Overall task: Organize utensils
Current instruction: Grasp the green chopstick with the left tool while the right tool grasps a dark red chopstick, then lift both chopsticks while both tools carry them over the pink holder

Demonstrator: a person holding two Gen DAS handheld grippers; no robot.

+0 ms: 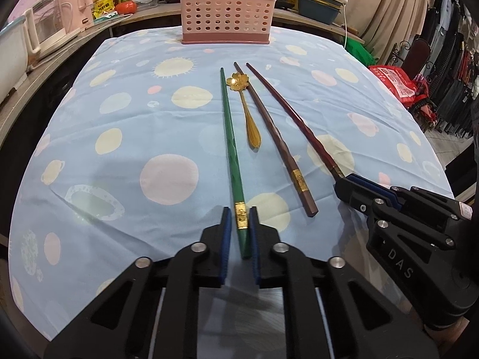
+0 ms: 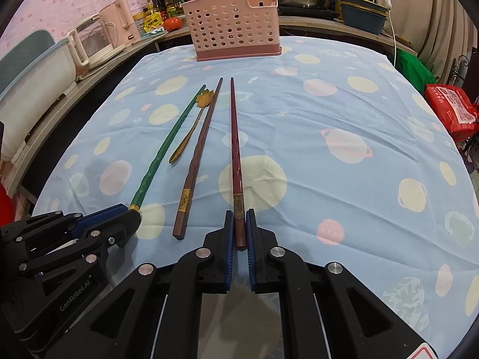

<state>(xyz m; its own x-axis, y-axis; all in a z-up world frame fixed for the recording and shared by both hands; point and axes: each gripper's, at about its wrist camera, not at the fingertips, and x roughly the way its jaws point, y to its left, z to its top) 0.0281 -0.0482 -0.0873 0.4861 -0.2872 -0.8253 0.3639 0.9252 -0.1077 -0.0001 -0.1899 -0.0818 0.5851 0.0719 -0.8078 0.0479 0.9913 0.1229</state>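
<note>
While both grippers rest low over the blue patterned tablecloth (image 1: 104,137), each is aligned with one chopstick's long axis, which runs away from the fingers toward the pink perforated utensil holder (image 1: 227,12) at the far edge. The left gripper (image 1: 240,218) straddles the thick, gold-banded end of the green chopstick (image 1: 229,137); its jaws are narrowly parted, and whether the pads touch the stick cannot be told. The right gripper (image 2: 239,220) brackets the butt of the dark red chopstick (image 2: 234,137) likewise, with contact equally unclear. Between these lie the brown chopstick (image 2: 199,155) and the gold flower spoon (image 1: 247,113), ungripped, nearer the left gripper. The holder's front compartment appears empty through its holes; its rear section cannot be judged.
</note>
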